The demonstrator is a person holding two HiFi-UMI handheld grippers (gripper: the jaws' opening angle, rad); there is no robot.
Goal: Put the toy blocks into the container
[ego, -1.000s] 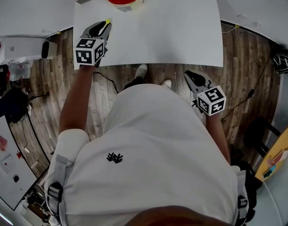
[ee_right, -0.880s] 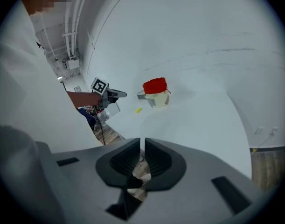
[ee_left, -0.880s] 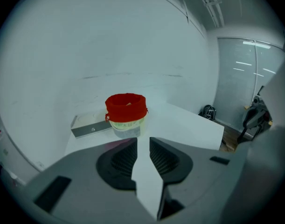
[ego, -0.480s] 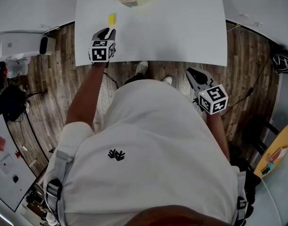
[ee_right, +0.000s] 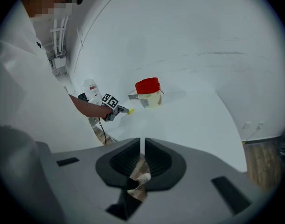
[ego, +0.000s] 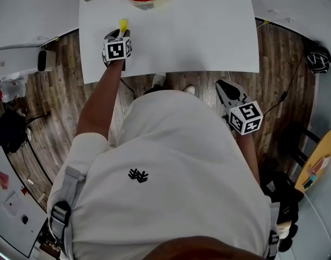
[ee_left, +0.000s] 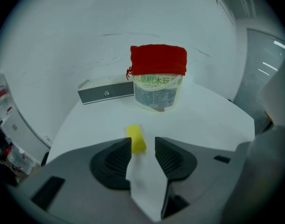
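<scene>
My left tool (ee_left: 143, 144), jaws just opened wide, grips nothing; the yellow block (ee_left: 135, 138) sits at their mouth, hard by one jaw, so closing could shove it away.

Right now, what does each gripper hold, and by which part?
Nothing is held. The left gripper has just been opening its jaws, the yellow block loose at their tips; the right gripper is shut, empty.

looks like a lab or recording room, not a home: a bare white table (ego: 208, 37) on a wood-plank floor (ego: 62, 91), loose cables (ego: 284, 95) trailing over the boards, white equipment (ego: 19, 64) parked at the left, plain white walls (ee_left: 86, 31) behind.
</scene>
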